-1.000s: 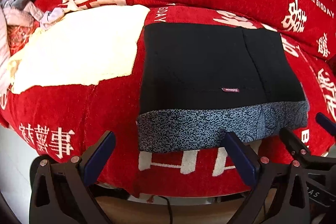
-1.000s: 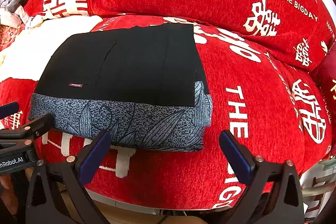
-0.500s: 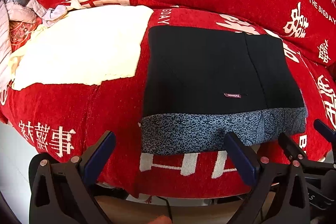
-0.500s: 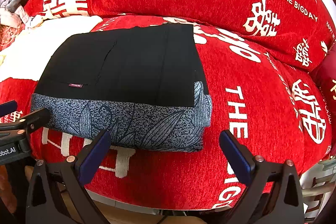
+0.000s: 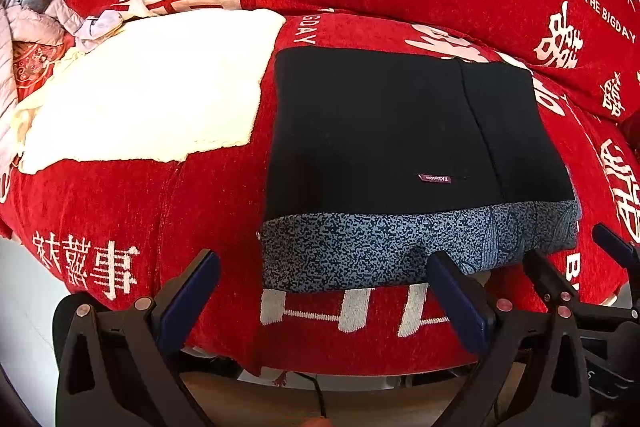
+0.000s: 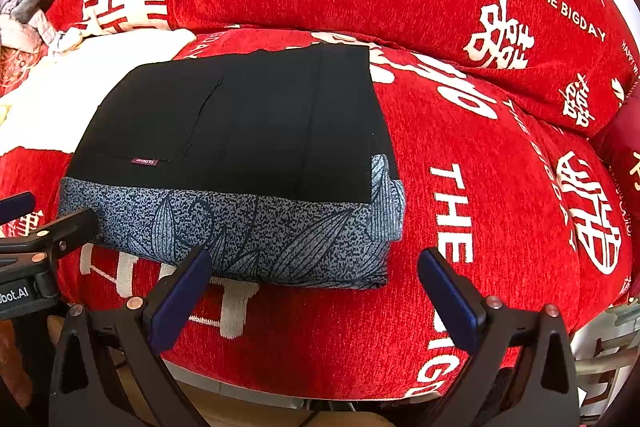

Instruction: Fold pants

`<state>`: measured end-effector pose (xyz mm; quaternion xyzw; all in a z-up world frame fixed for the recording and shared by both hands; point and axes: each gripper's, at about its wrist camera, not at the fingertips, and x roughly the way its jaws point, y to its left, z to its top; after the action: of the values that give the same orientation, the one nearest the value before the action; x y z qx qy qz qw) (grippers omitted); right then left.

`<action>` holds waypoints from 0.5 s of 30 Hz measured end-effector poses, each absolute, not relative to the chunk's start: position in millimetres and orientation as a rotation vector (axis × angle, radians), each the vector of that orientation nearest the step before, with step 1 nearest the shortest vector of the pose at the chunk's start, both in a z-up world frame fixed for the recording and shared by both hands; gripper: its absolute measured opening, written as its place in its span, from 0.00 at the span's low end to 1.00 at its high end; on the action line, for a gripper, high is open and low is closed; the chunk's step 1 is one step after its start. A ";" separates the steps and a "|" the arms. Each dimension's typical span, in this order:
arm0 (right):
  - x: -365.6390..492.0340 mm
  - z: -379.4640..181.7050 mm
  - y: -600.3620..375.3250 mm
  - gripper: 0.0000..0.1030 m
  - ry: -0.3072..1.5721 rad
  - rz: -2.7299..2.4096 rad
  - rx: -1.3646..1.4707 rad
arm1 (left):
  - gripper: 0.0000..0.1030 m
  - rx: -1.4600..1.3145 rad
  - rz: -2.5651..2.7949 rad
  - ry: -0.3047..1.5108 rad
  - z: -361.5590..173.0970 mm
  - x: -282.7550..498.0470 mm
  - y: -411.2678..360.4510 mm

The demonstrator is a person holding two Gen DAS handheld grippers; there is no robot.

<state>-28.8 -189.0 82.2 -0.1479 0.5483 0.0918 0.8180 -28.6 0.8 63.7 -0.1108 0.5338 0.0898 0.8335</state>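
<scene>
1. The left gripper (image 5: 324, 281) has its jaws spread wide with nothing between them; they sit just short of the near, patterned edge of the pants (image 5: 400, 131), and the right-hand pad overlaps that edge in the picture, though I cannot tell whether it touches.
2. The right gripper (image 6: 312, 279) is likewise wide and empty, its jaws straddling the near right corner of the bundle from just in front.
3. The pants lie on the seat of a sofa with a red cover (image 6: 500, 187), already gathered into a compact rectangle: black cloth on top, a blue-grey leaf-print band (image 6: 248, 231) along the near edge, and a small label (image 5: 435, 178) near that band.
4. Handling, as I judge it: the fabric looks soft, light and limp, stacked in several layers, so it would sag and slide apart if lifted by one corner. The stacked near edge at its two corners looks the surest place to pinch, taking all layers at once.
5. The cushion beneath is plush and yielding, so a jaw pressed down may catch the cover as well.
6. Both grippers are held low at the sofa's front, pointing toward the backrest, side by side and close; each shows at the edge of the other's view.
7. A white cloth (image 5: 152, 95) lies left of the pants, with a heap of clothes (image 5: 36, 11) farther left.
8. The fold looks essentially finished.
</scene>
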 end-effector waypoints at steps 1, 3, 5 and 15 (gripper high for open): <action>-28.8 82.0 -188.8 1.00 1.168 0.196 -0.316 | 1.00 -0.235 0.189 1.131 63.6 -28.5 0.7; -28.9 82.1 -188.8 1.00 1.169 0.196 -0.315 | 1.00 -0.239 0.188 1.133 63.5 -28.8 0.5; -29.5 81.3 -188.2 1.00 1.169 0.195 -0.315 | 1.00 -0.243 0.186 1.134 63.5 -28.8 0.6; -29.2 81.9 -187.9 1.00 1.169 0.196 -0.315 | 1.00 -0.241 0.182 1.136 63.6 -29.1 -0.1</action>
<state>-29.2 -187.9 81.9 -0.1479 0.5485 0.0918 0.8178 -29.1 -0.1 63.6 -0.1136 0.5361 0.0858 0.8321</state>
